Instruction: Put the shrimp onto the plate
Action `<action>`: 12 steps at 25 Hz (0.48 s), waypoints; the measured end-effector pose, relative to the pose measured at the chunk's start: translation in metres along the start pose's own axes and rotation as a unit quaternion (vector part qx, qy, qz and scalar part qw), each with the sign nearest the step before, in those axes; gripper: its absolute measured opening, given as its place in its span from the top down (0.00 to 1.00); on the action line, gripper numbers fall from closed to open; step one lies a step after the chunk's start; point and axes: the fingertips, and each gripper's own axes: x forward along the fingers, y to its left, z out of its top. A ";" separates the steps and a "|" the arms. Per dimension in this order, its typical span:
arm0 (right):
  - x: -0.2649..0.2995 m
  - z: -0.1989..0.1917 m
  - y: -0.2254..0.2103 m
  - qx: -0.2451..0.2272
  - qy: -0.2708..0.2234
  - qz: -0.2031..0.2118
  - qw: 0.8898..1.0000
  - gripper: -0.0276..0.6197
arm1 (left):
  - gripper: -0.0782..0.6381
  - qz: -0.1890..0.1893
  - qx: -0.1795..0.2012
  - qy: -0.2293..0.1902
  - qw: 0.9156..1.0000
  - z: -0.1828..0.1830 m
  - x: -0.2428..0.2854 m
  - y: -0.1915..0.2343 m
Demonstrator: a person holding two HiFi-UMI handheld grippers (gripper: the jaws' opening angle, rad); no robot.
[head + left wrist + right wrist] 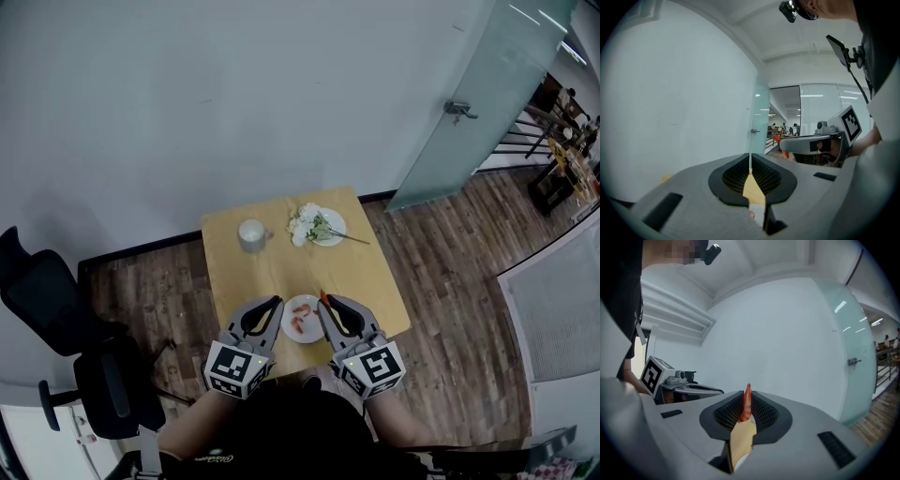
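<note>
A small white plate (pixel 302 320) lies near the front edge of the wooden table (pixel 281 272), with shrimp (pixel 298 322) lying on it. My right gripper (pixel 324 300) hovers at the plate's right rim, shut on an orange-red shrimp (pixel 746 404) that pokes up between its pads; the shrimp's tip (pixel 322 295) also shows in the head view. At the plate's left rim my left gripper (pixel 276 304) is shut with nothing held, its jaws (pixel 750 171) closed to a thin slit. Each gripper view shows the other gripper (pixel 811 145) (pixel 689 387) off to the side.
A white mug (pixel 251 234) stands at the table's back left. A second plate with white flowers (pixel 317 226) sits at the back centre. A black office chair (pixel 56 319) is left of the table, and a frosted glass door (pixel 469 103) is at the right.
</note>
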 end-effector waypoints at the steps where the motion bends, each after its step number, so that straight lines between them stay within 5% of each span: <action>1: 0.002 -0.003 -0.003 0.007 0.004 -0.001 1.000 0.88 | 0.86 0.001 -0.001 0.001 1.000 -0.001 -0.001 0.001; 12: 0.023 -0.053 -0.023 0.013 0.074 -0.007 0.997 0.88 | 0.86 0.005 -0.003 0.001 1.000 0.001 -0.001 0.006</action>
